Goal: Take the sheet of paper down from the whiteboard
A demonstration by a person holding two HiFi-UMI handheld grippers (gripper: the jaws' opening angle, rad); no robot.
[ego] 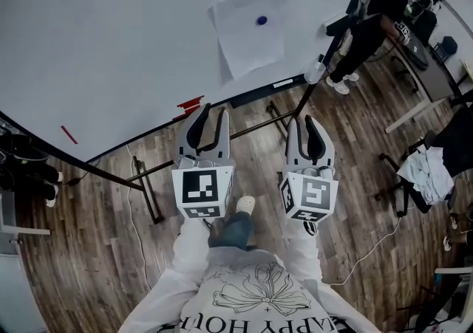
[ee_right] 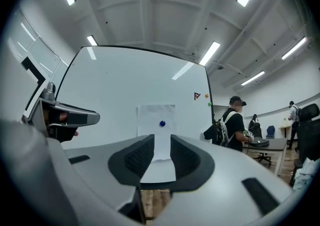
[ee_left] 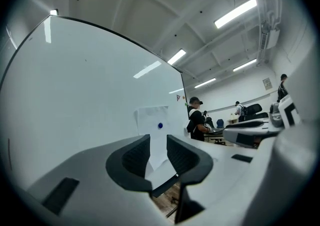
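A white sheet of paper [ego: 249, 31] hangs on the big whiteboard [ego: 111, 43], pinned by a round blue magnet [ego: 261, 21]. The sheet [ee_left: 152, 122] and its magnet [ee_left: 160, 126] also show in the left gripper view, and the same sheet [ee_right: 156, 120] and magnet [ee_right: 162, 124] in the right gripper view. My left gripper [ego: 208, 122] and right gripper [ego: 310, 129] are held side by side, pointing level at the board from some distance. Each stands open with nothing between its jaws. In their own views the left gripper [ee_left: 157, 155] and the right gripper [ee_right: 162, 154] frame the sheet's lower part.
The board stands on a black wheeled frame [ego: 151, 198] over a wood floor. A person in black with a backpack [ego: 377, 7] stands beyond the board's right end, near a desk [ego: 429, 66] and chairs. Small red marks [ego: 189, 105] lie along the board's lower edge.
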